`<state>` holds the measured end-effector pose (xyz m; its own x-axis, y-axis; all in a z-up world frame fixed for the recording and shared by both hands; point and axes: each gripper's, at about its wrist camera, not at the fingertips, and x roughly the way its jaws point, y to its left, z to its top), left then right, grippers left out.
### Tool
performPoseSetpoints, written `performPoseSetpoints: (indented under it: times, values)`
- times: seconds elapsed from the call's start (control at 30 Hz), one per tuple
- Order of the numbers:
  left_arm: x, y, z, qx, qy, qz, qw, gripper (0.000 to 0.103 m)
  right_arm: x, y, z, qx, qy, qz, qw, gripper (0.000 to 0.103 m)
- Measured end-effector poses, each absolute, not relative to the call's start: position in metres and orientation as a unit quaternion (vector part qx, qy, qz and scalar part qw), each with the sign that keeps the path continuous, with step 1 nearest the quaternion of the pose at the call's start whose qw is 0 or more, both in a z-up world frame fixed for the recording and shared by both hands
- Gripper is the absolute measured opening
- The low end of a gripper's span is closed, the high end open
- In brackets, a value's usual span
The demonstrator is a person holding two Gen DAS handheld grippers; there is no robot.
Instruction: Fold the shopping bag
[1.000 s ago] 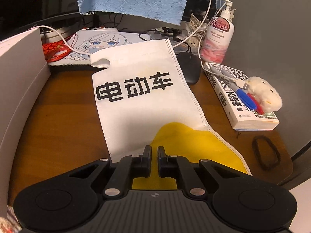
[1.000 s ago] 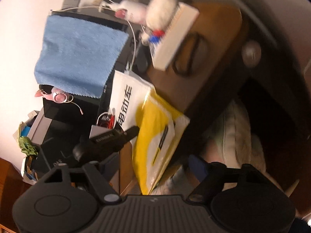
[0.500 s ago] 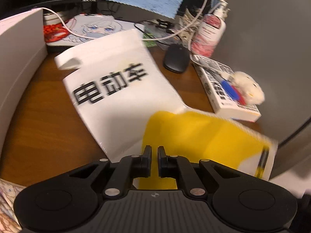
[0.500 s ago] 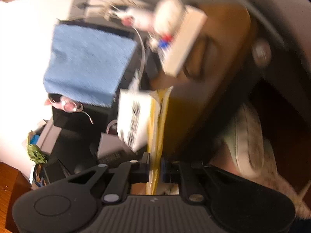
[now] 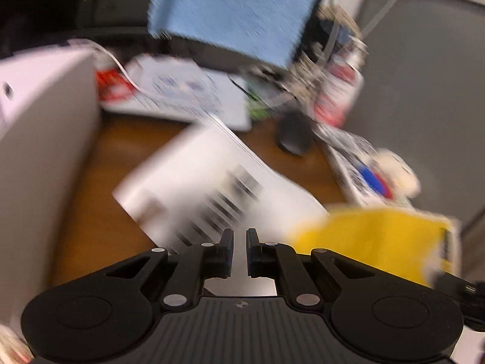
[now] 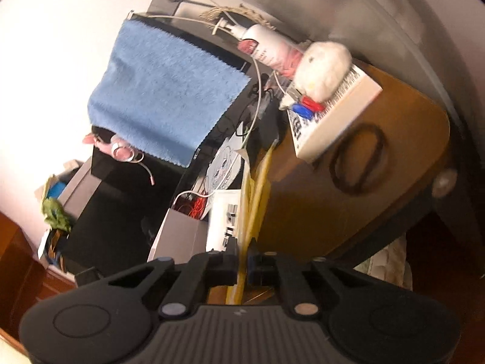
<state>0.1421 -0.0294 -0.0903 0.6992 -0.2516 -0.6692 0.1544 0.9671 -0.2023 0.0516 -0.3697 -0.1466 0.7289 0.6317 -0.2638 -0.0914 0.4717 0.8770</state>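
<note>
Wooden desk (image 5: 100, 163), cluttered along back and right edges. Blue towel (image 6: 163, 100), hanging above desk. Shopping bag (image 5: 212, 188), white with black print and a yellow part, lifted over the middle of the desk, blurred. Book (image 6: 336, 112) at the right edge, plush toy (image 6: 322, 66) on top. Left gripper (image 5: 239, 239), narrowed onto bag's near white edge. Right gripper (image 6: 242, 251), clamped on bag's yellow edge. Black band (image 6: 357, 159) just beside book.

The right gripper (image 6: 242, 256), open a second ago, now pinches the bag's (image 5: 212, 188) yellow edge; the bag has lifted and swung left in frame.
</note>
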Motion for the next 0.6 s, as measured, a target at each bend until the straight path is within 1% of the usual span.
performPoseSetpoints:
  times: [0.13, 0.23, 0.37, 0.6]
  values:
    - [0.164, -0.021, -0.090, -0.025, 0.364, -0.104, 0.925, 0.007, 0.054, -0.384, -0.135, 0.439, 0.314, 0.238, 0.807, 0.005]
    - [0.178, -0.026, -0.102, 0.003, 0.371, -0.108, 0.922, 0.007, 0.057, -0.390, -0.128, 0.429, 0.323, 0.245, 0.807, 0.005]
    - [0.184, -0.027, -0.117, 0.011, 0.387, -0.115, 0.915, 0.007, 0.058, -0.392, -0.124, 0.413, 0.325, 0.237, 0.817, 0.005]
    - [0.170, -0.026, -0.120, 0.013, 0.384, -0.121, 0.915, 0.007, 0.065, -0.383, -0.117, 0.392, 0.310, 0.230, 0.835, 0.006]
